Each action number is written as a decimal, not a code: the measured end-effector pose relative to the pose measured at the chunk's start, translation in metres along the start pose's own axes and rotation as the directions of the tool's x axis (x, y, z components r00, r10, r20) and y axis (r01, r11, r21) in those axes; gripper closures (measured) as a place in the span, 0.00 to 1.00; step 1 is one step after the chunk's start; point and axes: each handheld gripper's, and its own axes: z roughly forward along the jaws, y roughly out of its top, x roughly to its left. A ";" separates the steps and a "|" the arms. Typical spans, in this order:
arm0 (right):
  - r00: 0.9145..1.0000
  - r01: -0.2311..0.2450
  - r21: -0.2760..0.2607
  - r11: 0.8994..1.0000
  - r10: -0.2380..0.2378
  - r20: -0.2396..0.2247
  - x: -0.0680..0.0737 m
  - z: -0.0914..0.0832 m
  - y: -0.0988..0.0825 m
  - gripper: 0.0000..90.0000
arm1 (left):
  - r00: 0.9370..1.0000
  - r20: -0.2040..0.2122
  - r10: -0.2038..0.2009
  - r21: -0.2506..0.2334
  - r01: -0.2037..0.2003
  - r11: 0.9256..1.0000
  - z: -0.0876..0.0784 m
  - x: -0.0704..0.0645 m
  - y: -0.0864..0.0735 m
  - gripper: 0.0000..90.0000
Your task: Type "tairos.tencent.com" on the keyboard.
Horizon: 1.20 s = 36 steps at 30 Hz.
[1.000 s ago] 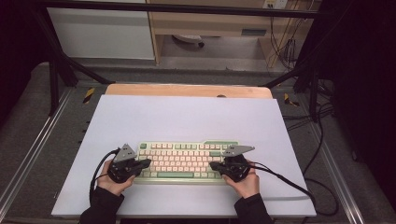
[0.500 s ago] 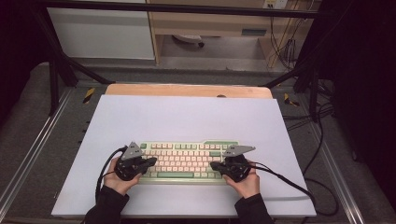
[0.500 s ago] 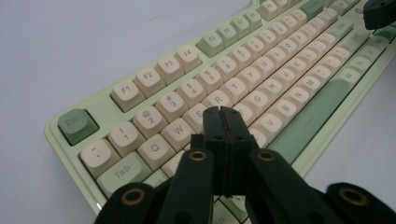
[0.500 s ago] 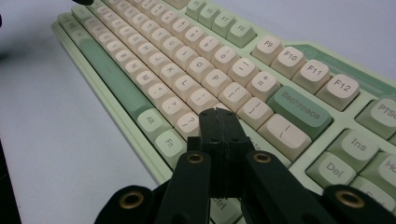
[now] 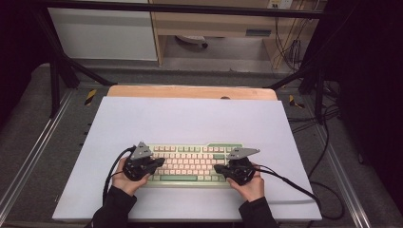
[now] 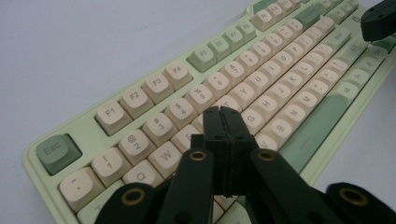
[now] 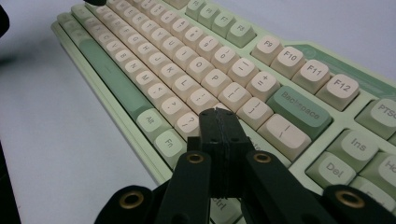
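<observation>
At the near edge of the table (image 5: 190,118), two hands in dark sleeves each hold a gripper over the ends of a pale green keyboard (image 5: 192,164) with cream keys. The left gripper (image 5: 159,162) sits over the keyboard's left end, the right gripper (image 5: 217,168) over its right end, both pointing inward toward each other.

In the left gripper view, the jaws are pressed flat together with nothing between them, and their tip (image 6: 223,112) hangs over the letter rows just past the W key, around R or T; whether it touches a key cannot be told. The keys right under the jaws are covered. In the right gripper view, the jaws are likewise closed and empty, the tip (image 7: 218,114) over the keys just beside the question-mark key, below the Backspace key (image 7: 299,108); contact is again unclear.

The keyboard lies flat, parallel to the near edge, on the white sheet covering the table. Far-end keys are blurred in both gripper views.
</observation>
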 end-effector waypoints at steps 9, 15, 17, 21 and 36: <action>1.000 0.002 -0.003 1.000 -0.002 -0.001 0.000 0.000 0.000 1.00 | 1.000 -0.001 0.016 0.005 -0.016 1.000 0.011 -0.005 0.010 1.00; 1.000 0.000 0.000 1.000 0.000 -0.003 0.000 0.000 0.000 1.00 | 1.000 -0.004 0.022 0.015 -0.022 1.000 0.019 -0.007 0.013 1.00; 1.000 -0.001 0.002 1.000 0.001 -0.003 0.000 0.000 0.000 1.00 | 1.000 -0.004 0.020 0.015 -0.020 1.000 0.022 -0.008 0.014 1.00; 1.000 0.002 0.000 1.000 -0.002 -0.004 -0.001 0.001 0.000 1.00 | 1.000 -0.008 0.020 0.023 -0.020 1.000 0.028 -0.008 0.016 1.00; 1.000 0.000 -0.004 1.000 0.000 -0.004 0.000 0.000 0.000 1.00 | 1.000 -0.003 0.027 0.039 -0.027 0.999 0.041 -0.010 0.013 1.00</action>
